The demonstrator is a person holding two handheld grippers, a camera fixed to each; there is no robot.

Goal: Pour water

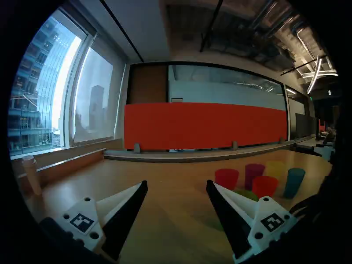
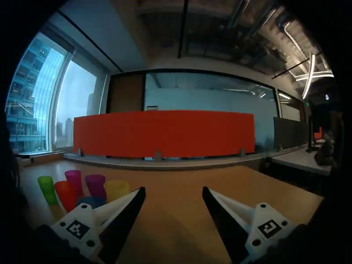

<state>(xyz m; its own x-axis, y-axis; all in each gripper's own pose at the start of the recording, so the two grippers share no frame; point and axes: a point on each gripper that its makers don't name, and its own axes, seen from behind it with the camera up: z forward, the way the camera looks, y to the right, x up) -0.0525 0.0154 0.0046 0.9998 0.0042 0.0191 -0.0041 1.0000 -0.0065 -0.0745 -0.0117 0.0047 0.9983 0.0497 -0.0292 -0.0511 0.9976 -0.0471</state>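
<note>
So, the left hand-held gripper (image 1: 176,185) was spread wide over the wooden desk (image 1: 145,174), nothing between its fingers, and the bunch of coloured cups (image 1: 265,185) stood on the desk just past its right finger. The right hand-held gripper (image 2: 172,191) was gaping too, empty, with those cups off by its left finger. An orange partition (image 1: 202,125) ran along the back.

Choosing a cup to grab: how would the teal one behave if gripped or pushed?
The teal cup looks like thin plastic, so probably light and squeezable. Tall and narrow, it may tip if pushed high, bumping the orange cup.
</note>
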